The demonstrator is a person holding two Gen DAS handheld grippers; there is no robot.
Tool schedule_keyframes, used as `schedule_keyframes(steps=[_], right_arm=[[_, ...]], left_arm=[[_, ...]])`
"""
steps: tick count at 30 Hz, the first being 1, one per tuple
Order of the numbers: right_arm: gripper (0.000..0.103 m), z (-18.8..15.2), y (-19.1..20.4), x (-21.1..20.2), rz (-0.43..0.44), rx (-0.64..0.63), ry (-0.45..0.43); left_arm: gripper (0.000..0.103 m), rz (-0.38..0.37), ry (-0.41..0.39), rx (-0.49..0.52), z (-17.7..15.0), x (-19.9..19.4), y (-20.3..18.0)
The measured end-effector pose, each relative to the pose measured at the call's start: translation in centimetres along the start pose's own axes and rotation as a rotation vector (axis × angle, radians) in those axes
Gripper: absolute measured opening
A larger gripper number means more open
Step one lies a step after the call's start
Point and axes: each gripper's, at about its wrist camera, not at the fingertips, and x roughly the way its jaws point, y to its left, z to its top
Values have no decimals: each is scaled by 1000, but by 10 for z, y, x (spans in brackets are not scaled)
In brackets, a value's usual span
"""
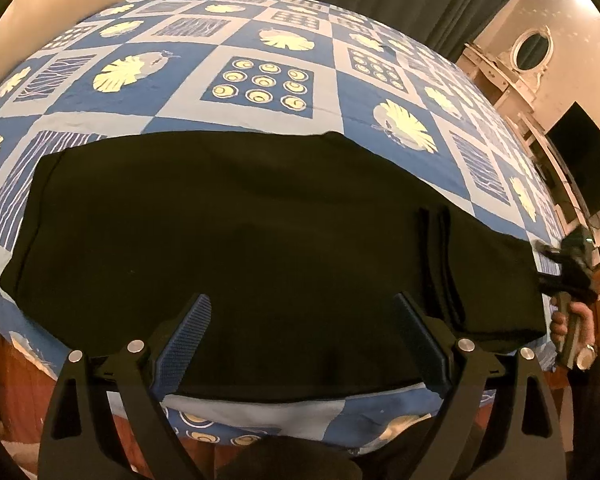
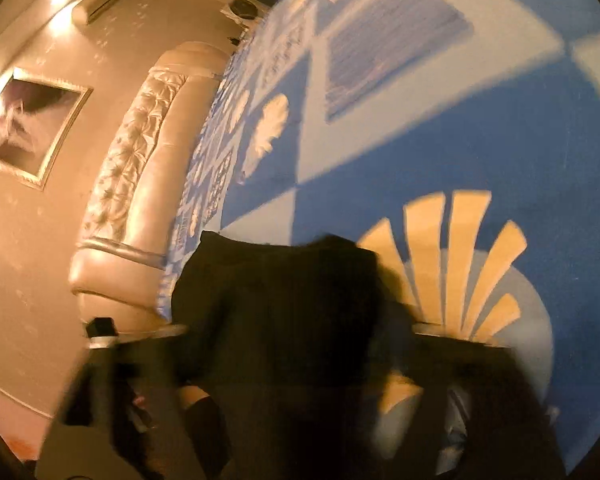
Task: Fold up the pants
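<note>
**Black pants spread on the bed, one claw at each end**

Here, the left claw hangs low over the near edge of the bed, fingers spread wide apart with nothing between them, both blue ribbed pads showing above the dark cloth. The right claw sits at the far right end of the pants, held by a hand wrapped round its handle, with a watch at the wrist. Its fingers meet the cloth's edge there, but the right wrist view is badly blurred, so I cannot tell whether they are pinched on it.

There is one pair of black pants, lying flat and wide across the blue-and-white patterned bedspread, with a fold ridge near the right end. Two claws in all. One padded headboard, one framed picture on the wall, one dark screen.
</note>
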Motion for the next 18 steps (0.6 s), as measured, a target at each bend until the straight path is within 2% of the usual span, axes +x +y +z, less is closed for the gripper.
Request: schedule_keyframes(steps=[3,5,6,7,8,9,11,12,13,16,17,18], right_arm=[[93,1,34,-32,-88,-108,-116],[96,-4,61,-62,-216,-197,-275],[99,-7,69,-70,-238,-221,-332],[101,-15,76,-85,-259,-231,-452],[101,-19,74,-91,-275,-211,-514],[101,-20,67,-95,-290,-174,-522],[101,-23,36,-99,-333,-29,-466],[101,-26,27,-101,-439,25,-474],[101,-29,29,-100,-496,15,-482],[101,-42,46,-108,-658,-119,-560],[101,-45,52,-108,-681,-156,-569],[101,-47,55,-107,-658,-178,-560]], left_arm=[[91,6,-19,-14,0,-5,6],[91,5,-36,-20,1,-10,11],[91,3,-47,-24,2,-13,15],[91,-4,-62,-30,4,-16,18],[91,-18,-82,-36,5,-21,24],[91,-36,-97,-38,6,-25,30],[91,-70,-107,-38,8,-29,45],[91,-63,-109,-42,8,-30,51],[91,-53,-114,-46,8,-32,58],[91,-20,-150,-68,10,-43,90],[91,-25,-153,-71,12,-46,104],[91,-44,-141,-77,15,-48,118]])
